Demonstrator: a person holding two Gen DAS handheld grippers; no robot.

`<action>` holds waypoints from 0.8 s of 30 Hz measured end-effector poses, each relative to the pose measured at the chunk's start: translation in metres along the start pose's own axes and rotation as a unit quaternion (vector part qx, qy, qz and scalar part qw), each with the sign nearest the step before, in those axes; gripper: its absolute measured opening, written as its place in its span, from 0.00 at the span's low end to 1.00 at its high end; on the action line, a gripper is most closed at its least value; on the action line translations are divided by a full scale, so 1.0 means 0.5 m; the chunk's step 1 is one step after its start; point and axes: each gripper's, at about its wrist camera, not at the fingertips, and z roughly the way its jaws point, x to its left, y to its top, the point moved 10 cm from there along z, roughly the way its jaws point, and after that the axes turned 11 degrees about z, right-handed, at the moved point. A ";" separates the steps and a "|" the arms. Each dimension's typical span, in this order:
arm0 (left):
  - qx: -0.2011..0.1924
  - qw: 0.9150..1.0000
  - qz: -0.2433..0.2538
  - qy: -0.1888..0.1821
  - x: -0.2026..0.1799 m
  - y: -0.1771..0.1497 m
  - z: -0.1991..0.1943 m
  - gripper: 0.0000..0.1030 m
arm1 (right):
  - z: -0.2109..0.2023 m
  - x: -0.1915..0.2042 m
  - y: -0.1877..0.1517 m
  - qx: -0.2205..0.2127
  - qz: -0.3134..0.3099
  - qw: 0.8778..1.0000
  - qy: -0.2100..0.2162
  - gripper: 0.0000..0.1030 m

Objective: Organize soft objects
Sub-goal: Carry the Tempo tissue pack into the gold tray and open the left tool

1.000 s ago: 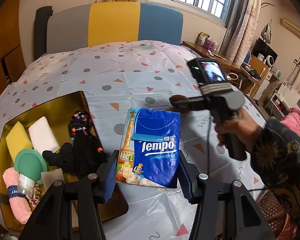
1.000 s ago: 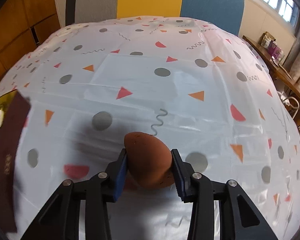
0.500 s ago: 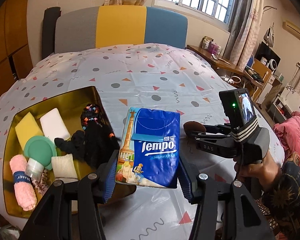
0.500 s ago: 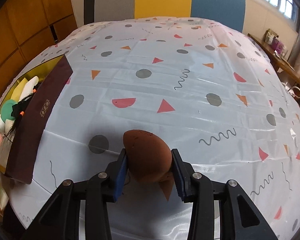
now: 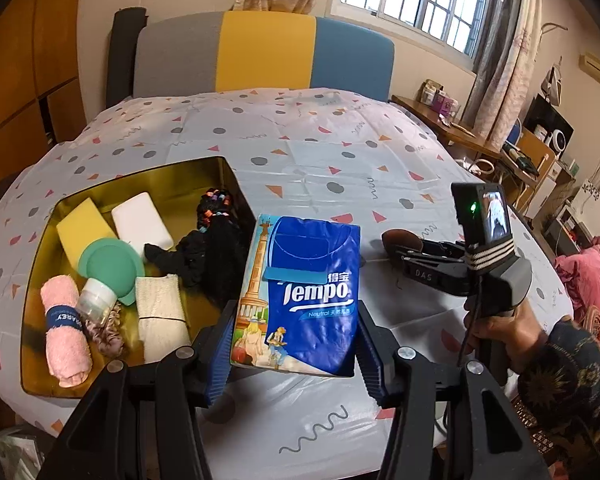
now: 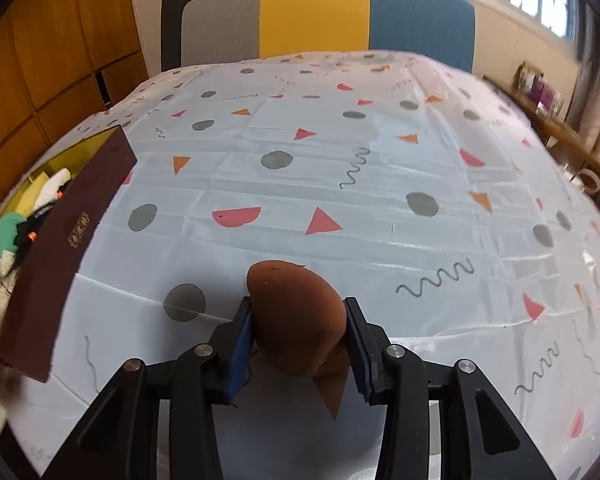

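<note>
Tempo tissue pack sits low in the centre of the left wrist frame, clamped by its long sides in my left hand-held gripper, just right of the gold tin of soft goods. I judge it light and squashy, so a gentle side grip suits. My right hand-held gripper pinches a brown makeup sponge above the desk; it looks springy and prone to squirming out.
</note>
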 end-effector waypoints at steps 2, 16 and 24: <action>-0.002 1.000 -0.009 0.000 0.012 -0.004 -0.008 0.53 | 0.006 0.002 -0.005 -0.019 -0.007 1.000 -0.022 0.42; -0.020 0.983 -0.162 0.082 0.298 -0.077 -0.102 0.53 | 0.013 0.004 -0.013 -0.030 -0.010 0.999 -0.044 0.42; -0.007 0.977 -0.206 0.061 0.336 -0.105 -0.073 0.53 | 0.014 0.003 -0.014 -0.028 -0.008 0.999 -0.044 0.43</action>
